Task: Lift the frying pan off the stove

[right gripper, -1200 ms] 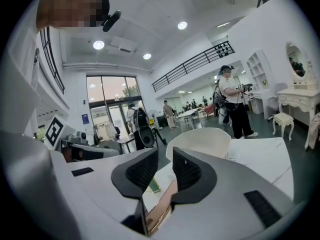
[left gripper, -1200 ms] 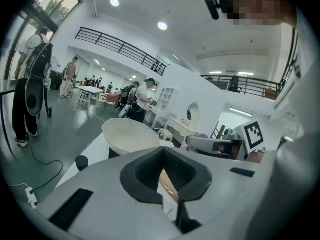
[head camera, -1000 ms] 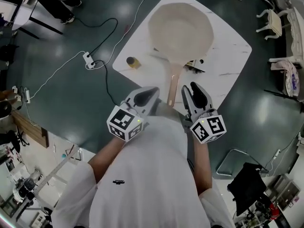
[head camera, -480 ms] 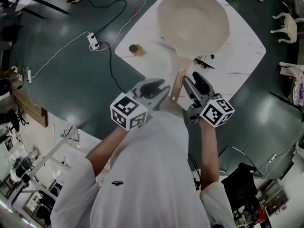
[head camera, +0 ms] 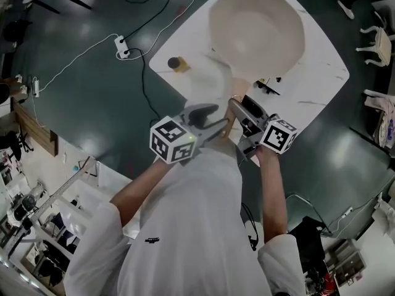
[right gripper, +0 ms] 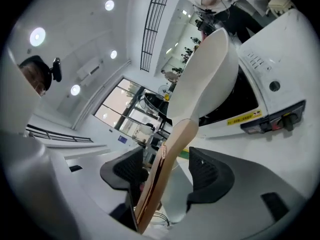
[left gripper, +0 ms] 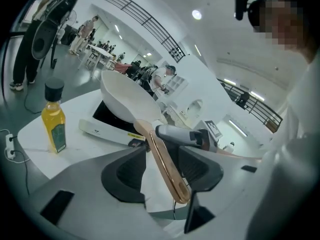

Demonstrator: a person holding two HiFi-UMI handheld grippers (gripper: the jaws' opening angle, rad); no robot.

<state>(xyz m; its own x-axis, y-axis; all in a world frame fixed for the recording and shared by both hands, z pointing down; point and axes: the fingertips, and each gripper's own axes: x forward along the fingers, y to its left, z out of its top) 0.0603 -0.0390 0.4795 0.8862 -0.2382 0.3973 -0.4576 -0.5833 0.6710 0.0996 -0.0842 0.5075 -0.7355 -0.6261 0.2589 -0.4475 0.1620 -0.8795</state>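
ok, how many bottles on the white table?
1: a clear bottle of yellow liquid with a black cap, upright near the white table's left corner, apart from the cream frying pan on the stove. The pan may hide others.

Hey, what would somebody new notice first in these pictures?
A big cream frying pan sits on the stove atop the white table. Its wooden handle passes between the opening jaws of the left gripper and the right gripper. A yellow oil bottle stands beside the stove.
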